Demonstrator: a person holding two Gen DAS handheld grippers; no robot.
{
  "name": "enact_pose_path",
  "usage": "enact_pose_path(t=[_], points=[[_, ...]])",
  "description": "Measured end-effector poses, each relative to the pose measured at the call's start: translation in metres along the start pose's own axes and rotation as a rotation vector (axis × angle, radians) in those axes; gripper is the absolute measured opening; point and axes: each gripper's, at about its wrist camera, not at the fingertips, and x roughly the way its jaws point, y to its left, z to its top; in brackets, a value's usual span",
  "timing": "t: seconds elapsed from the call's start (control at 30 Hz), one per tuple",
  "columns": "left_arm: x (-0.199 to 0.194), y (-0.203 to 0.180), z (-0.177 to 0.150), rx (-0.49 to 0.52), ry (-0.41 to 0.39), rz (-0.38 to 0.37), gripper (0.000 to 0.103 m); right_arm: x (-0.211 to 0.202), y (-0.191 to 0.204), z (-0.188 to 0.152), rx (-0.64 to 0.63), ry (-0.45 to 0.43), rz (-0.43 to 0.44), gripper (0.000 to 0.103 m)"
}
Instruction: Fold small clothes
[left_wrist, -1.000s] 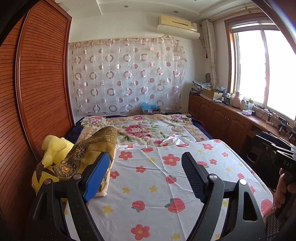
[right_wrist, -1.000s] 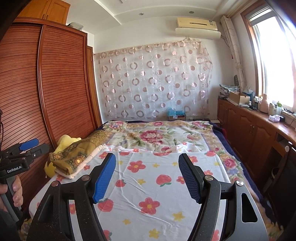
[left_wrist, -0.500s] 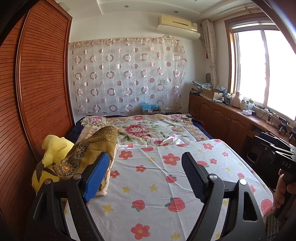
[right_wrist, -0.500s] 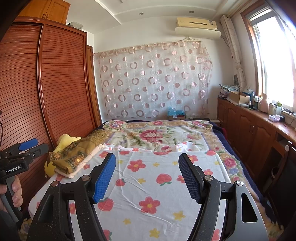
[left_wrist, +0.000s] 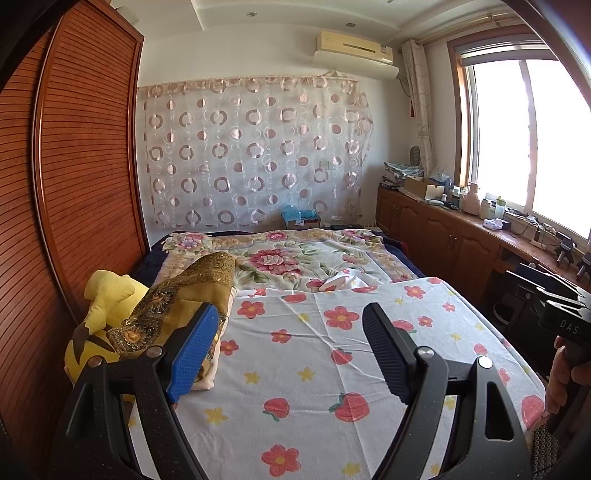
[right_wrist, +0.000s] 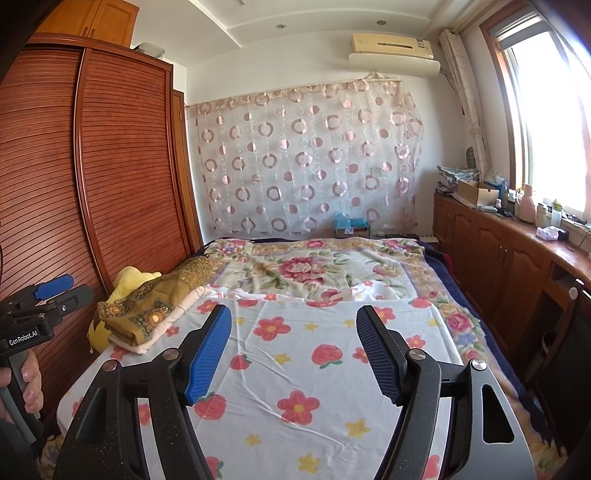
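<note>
A white cloth with red flowers and strawberries (left_wrist: 325, 354) lies spread flat on the bed; it also shows in the right wrist view (right_wrist: 295, 369). My left gripper (left_wrist: 288, 350) is open and empty, held above its near left part. My right gripper (right_wrist: 293, 350) is open and empty above its near middle. A folded gold patterned cloth on a cream one (left_wrist: 177, 310) lies at the bed's left edge, also in the right wrist view (right_wrist: 155, 306). A small crumpled white piece (left_wrist: 338, 282) lies at the spread cloth's far edge.
A yellow plush toy (left_wrist: 103, 295) sits against the brown slatted wardrobe (left_wrist: 74, 184) on the left. A floral blanket (left_wrist: 295, 258) covers the far bed. Wooden cabinets (right_wrist: 498, 258) with clutter run under the window on the right. A circle-patterned curtain hangs behind.
</note>
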Motion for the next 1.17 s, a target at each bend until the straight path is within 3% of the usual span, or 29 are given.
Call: enact_pose_path(t=[1.17], points=[[0.002, -0.0005, -0.0032, 0.002, -0.001, 0.002, 0.081, -0.0017, -0.0063, 0.0028, 0.002, 0.001, 0.003, 0.072]])
